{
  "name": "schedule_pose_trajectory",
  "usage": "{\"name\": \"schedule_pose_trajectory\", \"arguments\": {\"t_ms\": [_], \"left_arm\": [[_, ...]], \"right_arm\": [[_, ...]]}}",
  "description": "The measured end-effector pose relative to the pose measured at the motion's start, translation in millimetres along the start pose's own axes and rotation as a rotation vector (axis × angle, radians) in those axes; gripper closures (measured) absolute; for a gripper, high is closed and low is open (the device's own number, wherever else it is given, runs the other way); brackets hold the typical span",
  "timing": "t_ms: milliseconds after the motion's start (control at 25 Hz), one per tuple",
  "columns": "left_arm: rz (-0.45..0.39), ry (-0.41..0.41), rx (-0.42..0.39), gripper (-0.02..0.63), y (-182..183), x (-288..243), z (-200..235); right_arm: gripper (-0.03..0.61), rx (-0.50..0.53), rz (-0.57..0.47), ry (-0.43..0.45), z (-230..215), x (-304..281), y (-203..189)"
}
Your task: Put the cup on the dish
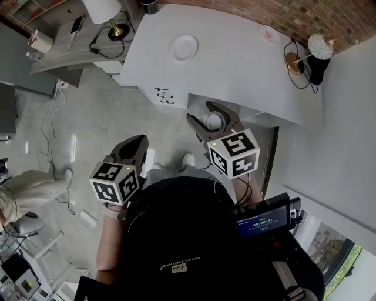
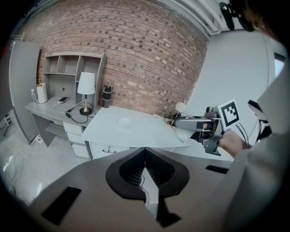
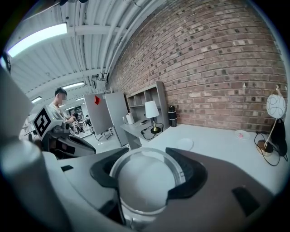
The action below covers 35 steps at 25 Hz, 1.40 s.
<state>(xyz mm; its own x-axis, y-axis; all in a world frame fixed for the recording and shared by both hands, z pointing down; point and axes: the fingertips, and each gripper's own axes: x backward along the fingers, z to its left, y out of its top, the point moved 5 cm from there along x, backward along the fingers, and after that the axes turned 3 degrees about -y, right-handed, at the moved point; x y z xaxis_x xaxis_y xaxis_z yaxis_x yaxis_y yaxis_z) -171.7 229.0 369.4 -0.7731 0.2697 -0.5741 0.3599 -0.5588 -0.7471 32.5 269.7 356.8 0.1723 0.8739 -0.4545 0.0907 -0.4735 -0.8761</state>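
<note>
My right gripper (image 1: 212, 120) is shut on a white cup (image 1: 214, 121), held in the air just off the near edge of the white table (image 1: 235, 64). In the right gripper view the cup (image 3: 147, 183) fills the space between the jaws, rim toward the camera. A small white dish (image 1: 184, 47) lies on the table, far from the cup; it shows as the dish (image 3: 184, 144) past the jaws and as the dish (image 2: 124, 123) in the left gripper view. My left gripper (image 1: 134, 150) hangs lower left over the floor, jaws closed together on nothing.
A grey desk (image 1: 64, 50) with a lamp (image 1: 106, 12) and cables stands left of the table. A globe lamp (image 1: 317, 50) and its cord sit at the table's right end, a small pink item (image 1: 269, 34) near the brick wall. White drawers (image 1: 161, 94) sit below.
</note>
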Motion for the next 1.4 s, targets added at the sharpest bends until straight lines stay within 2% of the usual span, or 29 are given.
{"name": "schedule_pose_trajectory", "arguments": {"t_ms": [240, 520, 1400], "left_arm": [[0.015, 0.005, -0.011, 0.607, -1, -10, -11], [0.006, -0.008, 0.000, 0.607, 7, -23, 4], [0.051, -0.107, -0.018, 0.607, 106, -81, 142]], "right_arm": [[0.322, 0.000, 0.008, 0.001, -17, 4, -5], [0.322, -0.008, 0.027, -0.013, -25, -12, -4], [0.322, -0.075, 0.052, -0.136, -54, -143, 59]]}}
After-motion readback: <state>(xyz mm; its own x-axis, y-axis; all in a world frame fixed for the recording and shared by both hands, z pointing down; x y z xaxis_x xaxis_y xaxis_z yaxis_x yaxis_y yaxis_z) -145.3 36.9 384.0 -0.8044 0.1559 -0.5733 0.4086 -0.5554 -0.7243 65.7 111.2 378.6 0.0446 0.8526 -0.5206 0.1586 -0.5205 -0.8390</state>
